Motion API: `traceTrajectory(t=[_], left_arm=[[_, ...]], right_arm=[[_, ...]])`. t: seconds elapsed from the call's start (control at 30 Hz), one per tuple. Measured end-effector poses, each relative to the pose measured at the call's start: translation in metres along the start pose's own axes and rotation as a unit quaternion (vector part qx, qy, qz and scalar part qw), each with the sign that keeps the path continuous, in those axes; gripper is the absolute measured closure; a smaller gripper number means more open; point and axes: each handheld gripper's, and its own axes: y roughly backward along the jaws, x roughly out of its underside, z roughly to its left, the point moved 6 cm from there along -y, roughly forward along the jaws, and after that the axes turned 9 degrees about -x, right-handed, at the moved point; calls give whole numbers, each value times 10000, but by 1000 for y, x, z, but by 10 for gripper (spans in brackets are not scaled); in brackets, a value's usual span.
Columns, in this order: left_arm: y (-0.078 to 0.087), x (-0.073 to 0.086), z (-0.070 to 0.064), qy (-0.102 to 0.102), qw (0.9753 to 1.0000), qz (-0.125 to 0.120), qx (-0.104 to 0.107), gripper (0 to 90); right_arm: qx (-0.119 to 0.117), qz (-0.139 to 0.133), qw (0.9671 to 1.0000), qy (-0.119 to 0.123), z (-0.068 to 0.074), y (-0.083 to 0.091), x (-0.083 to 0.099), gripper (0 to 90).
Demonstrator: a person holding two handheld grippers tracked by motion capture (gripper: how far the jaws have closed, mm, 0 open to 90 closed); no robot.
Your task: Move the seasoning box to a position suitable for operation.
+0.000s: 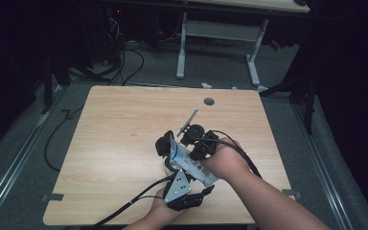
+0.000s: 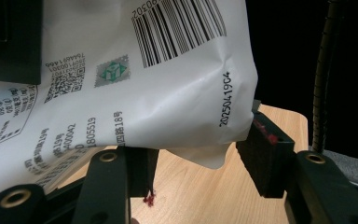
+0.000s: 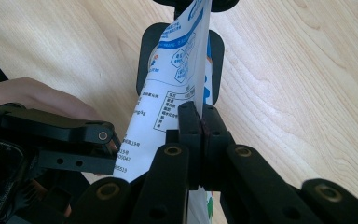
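White printed pouch [image 1: 188, 162] held above wooden table [image 1: 120, 143], near front edge, between both grippers. Left gripper [image 2: 193, 168]: jaws spread, pouch's lower corner between them (contact unclear). Right gripper [image 3: 201, 123]: jaws pressed together on pouch edge.

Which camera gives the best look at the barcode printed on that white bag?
The left gripper view: the barcode sits large and sharp on the white bag, above the open tongs. In the high view it is just a tiny dark patch on the bag. The right gripper view shows the bag's printed side, no barcode.
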Motion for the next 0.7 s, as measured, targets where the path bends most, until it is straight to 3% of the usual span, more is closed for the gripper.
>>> traceTrajectory(t=[0.7], left_arm=[[-1, -2, 2, -27, 10000, 7, 24, 503]], right_arm=[[23, -25, 10000, 8, -1, 0, -1, 896]])
